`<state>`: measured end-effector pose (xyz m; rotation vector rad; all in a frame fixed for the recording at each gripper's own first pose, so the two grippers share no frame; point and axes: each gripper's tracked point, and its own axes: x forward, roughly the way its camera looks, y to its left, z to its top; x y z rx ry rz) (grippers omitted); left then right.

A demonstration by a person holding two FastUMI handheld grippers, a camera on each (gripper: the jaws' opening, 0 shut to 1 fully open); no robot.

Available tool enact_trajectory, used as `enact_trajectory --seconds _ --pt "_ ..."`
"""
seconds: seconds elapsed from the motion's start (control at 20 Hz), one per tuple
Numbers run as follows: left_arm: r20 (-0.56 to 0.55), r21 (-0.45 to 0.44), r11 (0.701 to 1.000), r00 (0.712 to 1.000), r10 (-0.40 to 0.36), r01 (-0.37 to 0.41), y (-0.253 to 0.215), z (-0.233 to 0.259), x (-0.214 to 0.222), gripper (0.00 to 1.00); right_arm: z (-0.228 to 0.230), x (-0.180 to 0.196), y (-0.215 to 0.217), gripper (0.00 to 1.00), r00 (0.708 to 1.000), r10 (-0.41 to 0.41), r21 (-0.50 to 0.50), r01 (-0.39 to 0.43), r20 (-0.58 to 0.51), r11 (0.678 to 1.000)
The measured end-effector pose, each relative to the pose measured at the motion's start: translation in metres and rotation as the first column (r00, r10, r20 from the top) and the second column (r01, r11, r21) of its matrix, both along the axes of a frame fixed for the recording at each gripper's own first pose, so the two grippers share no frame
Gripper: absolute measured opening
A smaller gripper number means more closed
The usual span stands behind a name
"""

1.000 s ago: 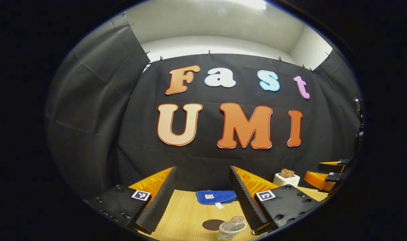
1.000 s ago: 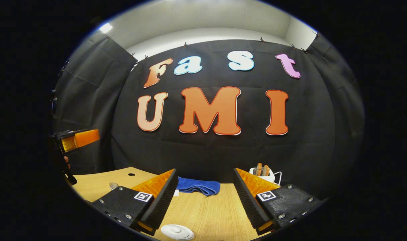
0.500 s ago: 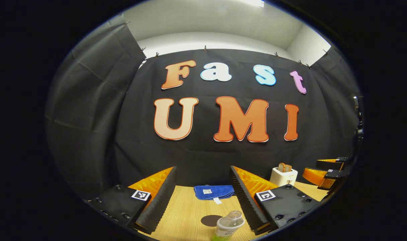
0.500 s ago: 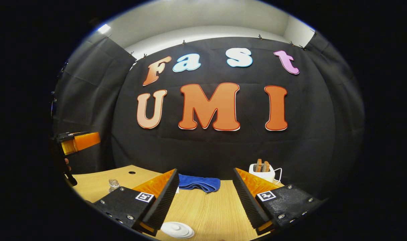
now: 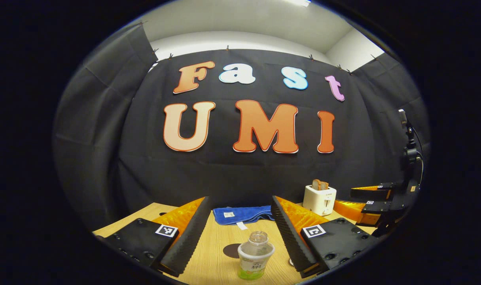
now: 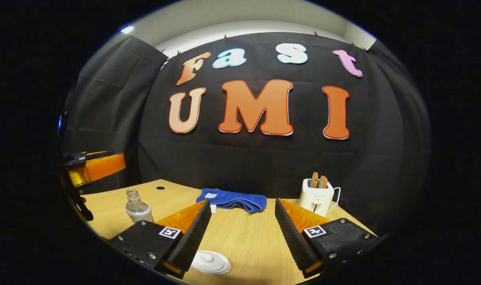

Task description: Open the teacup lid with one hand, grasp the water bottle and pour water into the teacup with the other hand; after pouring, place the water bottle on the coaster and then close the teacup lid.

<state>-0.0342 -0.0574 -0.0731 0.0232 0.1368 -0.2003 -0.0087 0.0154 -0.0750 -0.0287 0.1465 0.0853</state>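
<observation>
Bottle (image 5: 255, 254) on table (image 6: 248, 237), towel (image 6: 232, 199) behind, toaster (image 6: 315, 194) right.

the table (image 6: 248, 241) under my tongs is light wood with a fine grain, running back to the black cloth wall. on it, in my left gripper view, the water bottle (image 5: 255, 255) stands upright and uncapped, close in front, with a dark round coaster (image 5: 230, 250) lying flat just behind it to the left. farther back a blue towel (image 5: 242, 214) lies crumpled by the wall, and to its right stands a white toaster (image 5: 319, 199) with slices in its slots. in my right gripper view the white teacup lid (image 6: 211, 262) sits low at the near edge. there is a small dark hole (image 6: 160, 187) in the tabletop beyond the bottle.
</observation>
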Motion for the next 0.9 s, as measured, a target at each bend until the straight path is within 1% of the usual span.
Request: enact_trajectory --seconds 0.35,0.55,0.7,0.8,0.9 --pt "-0.074 -0.006 0.997 0.995 -0.073 0.072 -0.016 -0.047 -0.02 0.99 -0.035 -0.002 0.018 0.98 0.996 0.066 -0.025 -0.068 -0.063 0.997" --pt "-0.126 0.008 0.998 0.99 -0.066 0.068 -0.016 -0.078 -0.022 0.99 -0.057 -0.004 0.024 0.99 0.991 0.086 -0.048 -0.091 -0.102 0.995" --pt "-0.147 0.049 0.996 0.987 -0.066 0.074 -0.016 -0.102 -0.022 1.0 -0.076 -0.004 0.03 0.98 0.982 0.114 -0.01 -0.117 -0.151 0.993" --pt "-0.167 0.081 0.994 0.984 -0.061 0.075 -0.016 -0.116 -0.023 0.99 -0.085 -0.007 0.037 0.95 0.975 0.137 0.016 -0.137 -0.176 0.991" --pt "-0.191 0.106 0.991 0.98 -0.056 0.077 -0.017 -0.131 -0.023 0.99 -0.097 -0.008 0.042 0.93 0.967 0.162 0.013 -0.163 -0.199 0.987"
